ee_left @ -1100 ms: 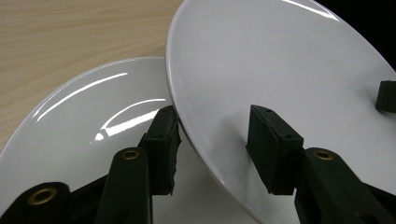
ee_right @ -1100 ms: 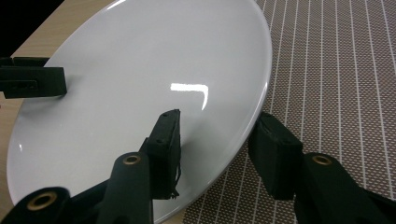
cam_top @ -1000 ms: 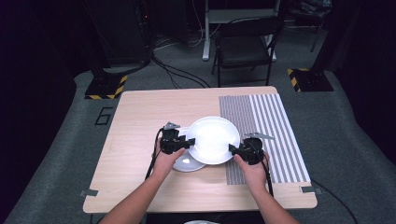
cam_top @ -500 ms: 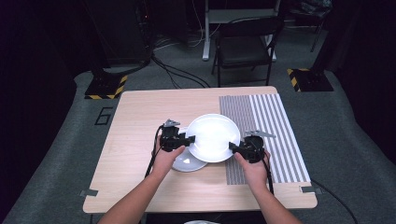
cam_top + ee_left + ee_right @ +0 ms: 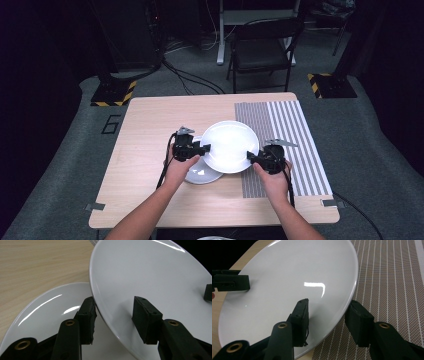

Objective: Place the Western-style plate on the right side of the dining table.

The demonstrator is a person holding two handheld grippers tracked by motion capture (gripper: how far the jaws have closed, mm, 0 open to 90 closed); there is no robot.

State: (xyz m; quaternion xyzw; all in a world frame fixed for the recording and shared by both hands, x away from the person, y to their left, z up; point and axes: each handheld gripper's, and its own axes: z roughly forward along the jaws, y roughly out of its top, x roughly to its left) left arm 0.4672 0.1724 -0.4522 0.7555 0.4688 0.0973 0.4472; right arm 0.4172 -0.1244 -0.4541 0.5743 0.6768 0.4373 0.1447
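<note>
On the left gripper (image 5: pixel 113 322), one black finger (image 5: pixel 86 323) sits under the rim of the large white plate (image 5: pixel 229 146) and the other lies on its upper face, so the pair pinch the plate's near-left edge. The right gripper (image 5: pixel 329 323) does the same at the opposite edge: one finger (image 5: pixel 300 323) on the glossy top, the other beneath, over the striped placemat (image 5: pixel 290 145). Both pairs are clamped on the rim rather than spread.

From the high view the plate hangs between the two grippers, off the table (image 5: pixel 150 130) and tipped a little, its left part over a smaller white plate (image 5: pixel 202 174) that lies flat on the wood, its right part reaching over the mat's edge. I'd judge the lift as done and the carry as partway: the big plate is up and clear of the one beneath, but it has not been set down anywhere. The mat looks the likely place for it, though I can't be sure.

Both forearms come in from the near edge of the table, roughly parallel, wrists level, each hand wrapped round its gripper body with cables trailing back toward the person.
</note>
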